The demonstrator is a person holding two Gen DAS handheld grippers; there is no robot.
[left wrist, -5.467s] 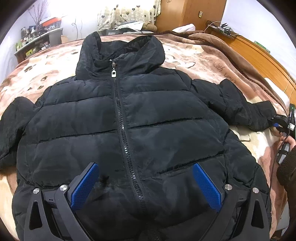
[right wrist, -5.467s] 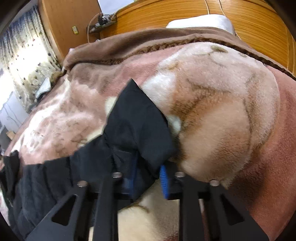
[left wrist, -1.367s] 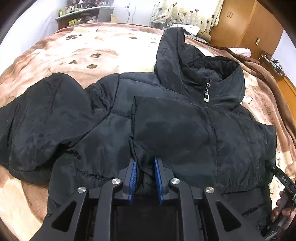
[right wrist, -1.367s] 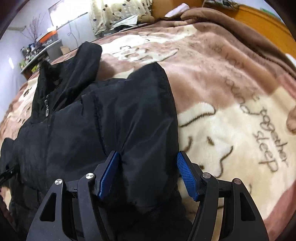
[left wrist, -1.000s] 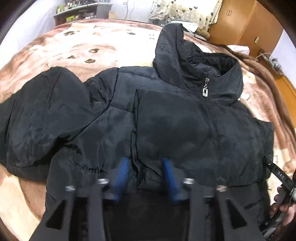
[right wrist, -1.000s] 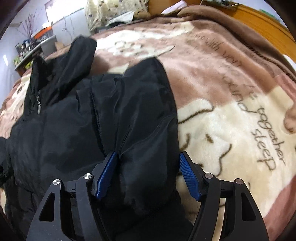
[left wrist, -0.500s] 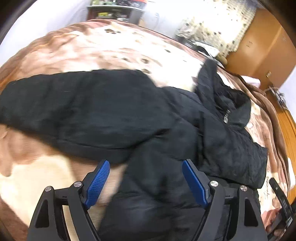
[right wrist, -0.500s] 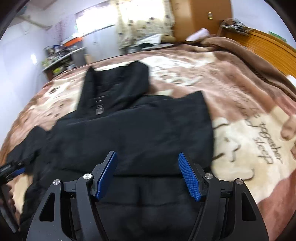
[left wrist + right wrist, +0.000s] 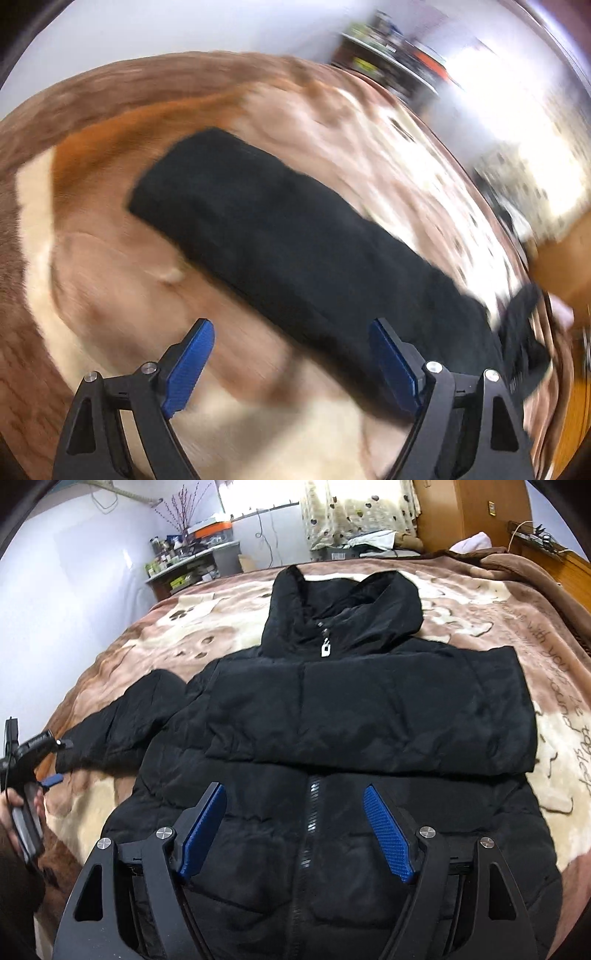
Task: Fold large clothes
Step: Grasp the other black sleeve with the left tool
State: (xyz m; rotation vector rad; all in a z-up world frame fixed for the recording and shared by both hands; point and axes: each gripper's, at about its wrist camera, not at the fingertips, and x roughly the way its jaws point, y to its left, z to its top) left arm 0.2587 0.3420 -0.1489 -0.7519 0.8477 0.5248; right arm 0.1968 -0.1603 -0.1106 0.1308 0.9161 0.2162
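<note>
A black puffer jacket lies face up on the blanket, its zip closed and its hood at the far end. One sleeve is folded flat across the chest. The other sleeve stretches out to the left. My right gripper hangs open over the lower front, astride the zip, holding nothing. In the blurred left wrist view, my left gripper is opening above the blanket with nothing gripped. The outstretched sleeve runs diagonally just beyond its fingers. The left gripper also shows near that cuff.
A person's hand holds the left gripper at the bed's left side. A cluttered desk stands beyond the bed's far left corner. A wooden wardrobe is at the back and a wooden headboard on the right.
Both grippers let go of the sleeve folded across the chest. The left one opened and swung left to the outstretched sleeve. The right one opened wider and drew back over the lower front.
</note>
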